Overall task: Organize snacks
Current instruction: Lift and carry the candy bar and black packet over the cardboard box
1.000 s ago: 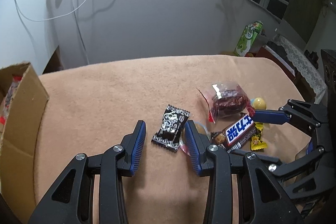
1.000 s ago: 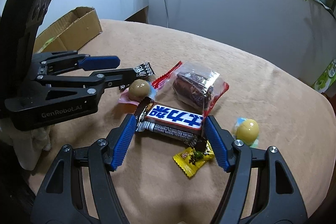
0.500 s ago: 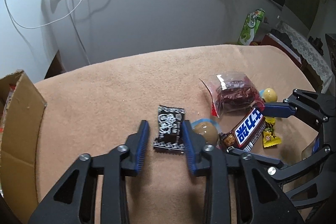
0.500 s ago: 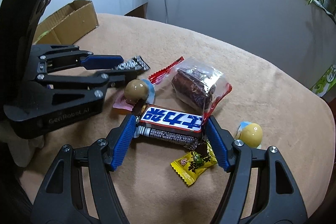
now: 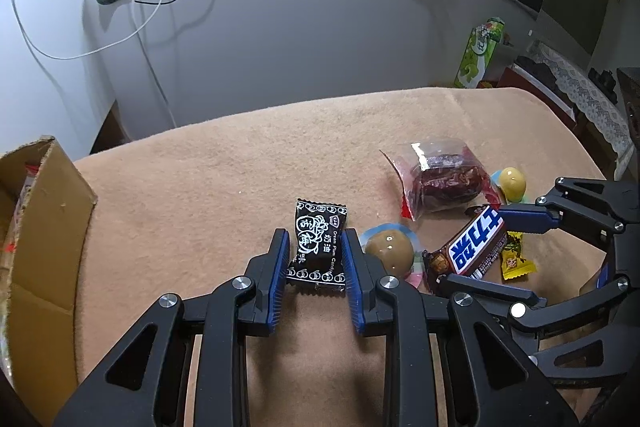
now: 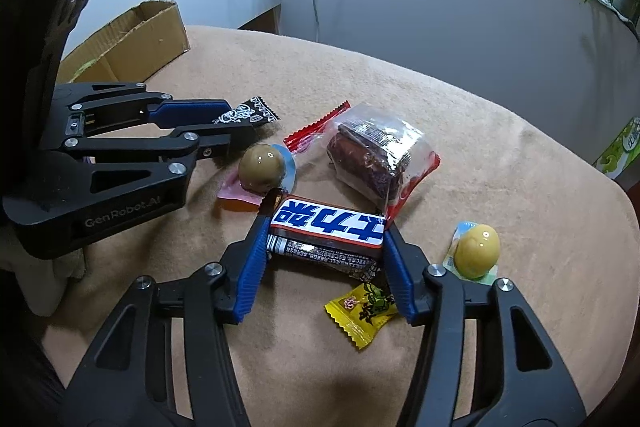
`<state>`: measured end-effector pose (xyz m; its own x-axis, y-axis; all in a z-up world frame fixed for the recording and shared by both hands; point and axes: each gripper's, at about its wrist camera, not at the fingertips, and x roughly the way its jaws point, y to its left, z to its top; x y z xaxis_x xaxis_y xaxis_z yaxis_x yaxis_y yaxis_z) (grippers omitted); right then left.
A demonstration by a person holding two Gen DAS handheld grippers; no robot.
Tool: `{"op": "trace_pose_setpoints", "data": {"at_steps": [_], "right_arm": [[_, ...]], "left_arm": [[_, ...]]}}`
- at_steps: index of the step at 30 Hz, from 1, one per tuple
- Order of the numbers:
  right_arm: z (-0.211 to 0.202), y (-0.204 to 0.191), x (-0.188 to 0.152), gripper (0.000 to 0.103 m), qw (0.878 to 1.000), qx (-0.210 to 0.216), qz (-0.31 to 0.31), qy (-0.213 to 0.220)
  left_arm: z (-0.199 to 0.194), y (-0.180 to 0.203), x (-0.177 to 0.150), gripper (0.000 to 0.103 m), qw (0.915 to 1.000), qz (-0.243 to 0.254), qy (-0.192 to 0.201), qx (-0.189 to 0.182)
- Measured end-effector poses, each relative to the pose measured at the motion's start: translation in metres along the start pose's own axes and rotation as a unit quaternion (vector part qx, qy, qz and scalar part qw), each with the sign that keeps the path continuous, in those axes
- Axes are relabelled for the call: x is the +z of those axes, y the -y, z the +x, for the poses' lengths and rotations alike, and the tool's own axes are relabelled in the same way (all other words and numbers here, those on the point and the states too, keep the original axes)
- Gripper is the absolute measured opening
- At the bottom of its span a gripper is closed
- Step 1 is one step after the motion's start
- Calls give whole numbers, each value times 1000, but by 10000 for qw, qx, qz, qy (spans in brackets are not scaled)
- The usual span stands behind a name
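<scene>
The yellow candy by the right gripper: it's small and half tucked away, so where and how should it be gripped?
Grip the yellow candy across its flat middle, not the crimped ends. It lies flat on the blanket, partly under the chocolate bar and the right gripper. Probably come from above on its free near side, jaws straddling its short width.
</scene>
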<state>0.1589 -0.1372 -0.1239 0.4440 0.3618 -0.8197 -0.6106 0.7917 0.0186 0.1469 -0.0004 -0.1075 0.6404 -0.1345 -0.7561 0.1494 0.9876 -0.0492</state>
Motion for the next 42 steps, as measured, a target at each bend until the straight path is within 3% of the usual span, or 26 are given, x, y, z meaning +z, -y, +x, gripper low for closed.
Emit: {"op": "trace_pose_setpoints", "data": {"at_steps": [20,42], "right_arm": [[-49,-6,3,56,9993,79,149,344],[-81,-79,59,56,9958,270,-431,760]], "left_arm": [[-61,-20,1,25,9970,-246,727,-122],[-138,-80,-17,25,9854,-779,1507,167]]}}
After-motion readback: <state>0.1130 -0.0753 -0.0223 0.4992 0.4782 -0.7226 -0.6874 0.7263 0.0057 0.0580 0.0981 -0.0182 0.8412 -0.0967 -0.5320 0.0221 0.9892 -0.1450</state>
